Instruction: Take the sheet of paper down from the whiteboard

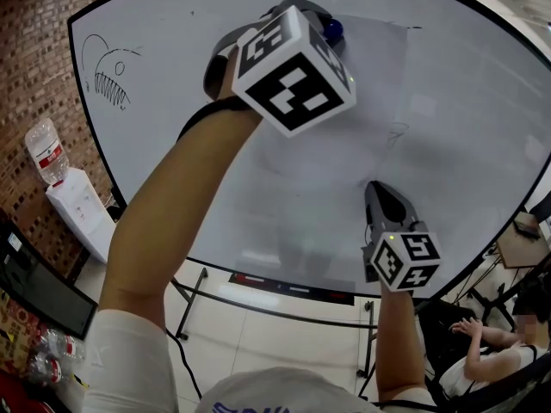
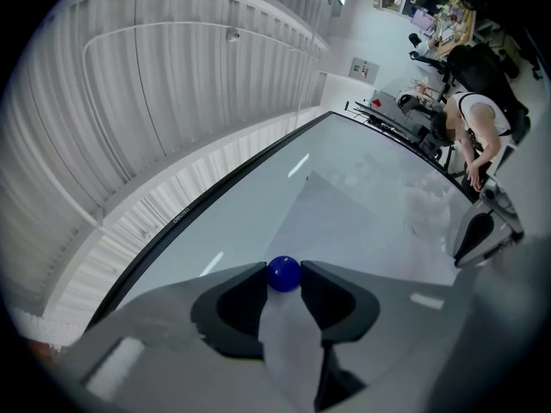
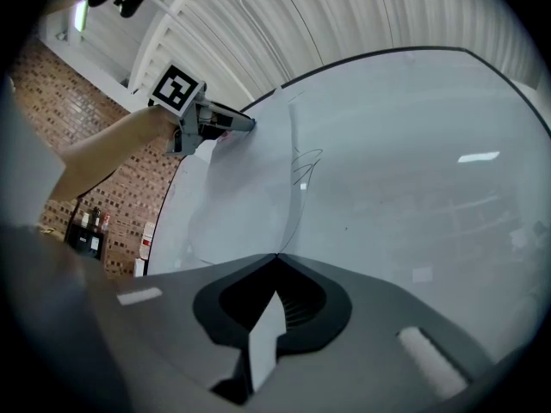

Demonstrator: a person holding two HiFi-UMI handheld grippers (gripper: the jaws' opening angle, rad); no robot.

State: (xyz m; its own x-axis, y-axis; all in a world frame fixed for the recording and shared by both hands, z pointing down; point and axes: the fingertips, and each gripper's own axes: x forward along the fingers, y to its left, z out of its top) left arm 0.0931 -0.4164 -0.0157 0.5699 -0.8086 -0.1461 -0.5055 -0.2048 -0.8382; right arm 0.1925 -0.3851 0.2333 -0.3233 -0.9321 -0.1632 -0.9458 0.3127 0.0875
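Note:
A white sheet of paper (image 1: 344, 136) lies flat on the whiteboard (image 1: 164, 162). A blue ball magnet (image 1: 333, 31) pins the sheet's top. My left gripper (image 1: 330, 26) is raised to that spot; in the left gripper view its jaws press the blue magnet (image 2: 283, 273) from both sides. My right gripper (image 1: 373, 187) is lower down at the sheet's bottom corner. In the right gripper view its jaws meet at the tips (image 3: 276, 255), and a strip of the paper (image 3: 265, 334) shows pinched between them. The left gripper (image 3: 248, 125) shows up there too.
A fish doodle (image 1: 108, 76) is drawn at the board's left. A water dispenser (image 1: 79, 206) stands by the brick wall at the left. The board's tray (image 1: 284, 286) runs along its lower edge. A seated person (image 1: 486, 355) is at the lower right.

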